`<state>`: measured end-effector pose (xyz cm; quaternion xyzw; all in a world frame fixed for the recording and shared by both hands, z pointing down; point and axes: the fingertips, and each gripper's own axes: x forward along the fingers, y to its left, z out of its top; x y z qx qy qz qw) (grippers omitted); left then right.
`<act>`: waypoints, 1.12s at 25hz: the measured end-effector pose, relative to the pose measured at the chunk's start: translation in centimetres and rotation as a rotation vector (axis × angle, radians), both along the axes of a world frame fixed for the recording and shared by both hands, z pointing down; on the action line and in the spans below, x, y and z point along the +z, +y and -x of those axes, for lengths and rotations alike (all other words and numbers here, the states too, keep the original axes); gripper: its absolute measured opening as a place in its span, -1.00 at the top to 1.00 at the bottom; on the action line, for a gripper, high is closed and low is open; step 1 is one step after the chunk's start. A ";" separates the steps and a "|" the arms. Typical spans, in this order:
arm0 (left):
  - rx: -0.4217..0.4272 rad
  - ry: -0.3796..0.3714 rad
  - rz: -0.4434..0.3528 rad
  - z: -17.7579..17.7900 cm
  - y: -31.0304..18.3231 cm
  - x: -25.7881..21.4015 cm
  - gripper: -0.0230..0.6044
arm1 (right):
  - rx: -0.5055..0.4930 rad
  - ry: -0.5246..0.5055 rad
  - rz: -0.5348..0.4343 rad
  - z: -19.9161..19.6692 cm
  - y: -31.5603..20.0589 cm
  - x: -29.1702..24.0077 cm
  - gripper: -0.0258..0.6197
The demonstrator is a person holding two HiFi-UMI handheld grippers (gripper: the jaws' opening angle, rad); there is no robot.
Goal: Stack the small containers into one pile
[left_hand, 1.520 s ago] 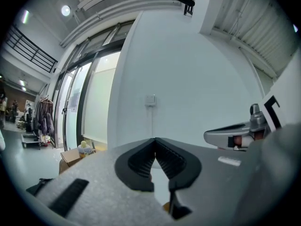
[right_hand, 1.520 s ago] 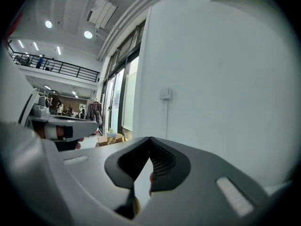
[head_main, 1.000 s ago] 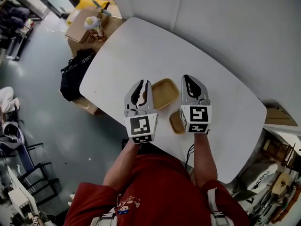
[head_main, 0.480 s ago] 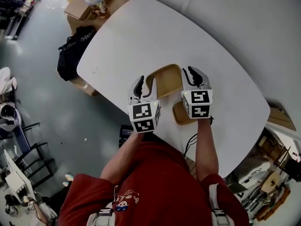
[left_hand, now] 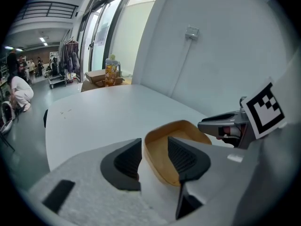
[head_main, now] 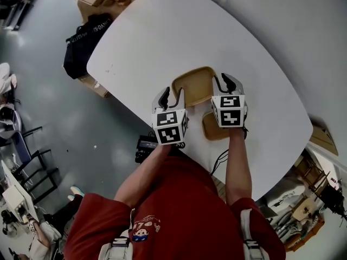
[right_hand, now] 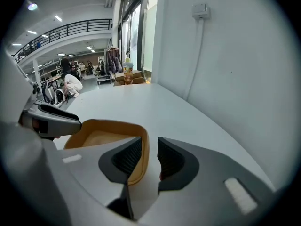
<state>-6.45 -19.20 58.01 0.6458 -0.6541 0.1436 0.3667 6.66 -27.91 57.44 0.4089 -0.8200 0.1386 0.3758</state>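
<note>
Two grippers flank a tan tray (head_main: 195,85) at the middle of a white table (head_main: 162,31), and both have just been opening their jaws, which now stand spread. The left gripper (head_main: 172,96) straddles the tray's near-left rim, one pad outside the wall and one inside, neither pressing. The right gripper (head_main: 224,84) does the same at the right rim. A smaller tan dish (head_main: 210,131) lies just beside the tray's near edge, partly under the right gripper. The step looks like a two-sided grasp of the tray. It likely goes best if both tools settle deeper over the rim and pinch together at matching height, so the thin wall neither twists nor slips. Only the head view shows the dish and how the tools sit on either side of the tray. Only the gripper views show the rim standing free between the pads, with a gap on each side.
</note>
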 end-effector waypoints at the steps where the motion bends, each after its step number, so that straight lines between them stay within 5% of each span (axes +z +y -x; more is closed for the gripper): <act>1: 0.001 0.009 0.015 -0.1 0.1 0.5 0.34 | -0.001 0.012 0.010 -0.1 0.0 0.5 0.59; 12: -0.022 0.111 0.118 -0.6 0.7 3.6 0.33 | -0.007 0.074 0.089 -0.1 0.3 3.4 0.60; 28: -0.026 0.102 0.117 -0.3 0.6 3.2 0.69 | 0.001 0.084 0.084 0.3 0.3 3.2 0.79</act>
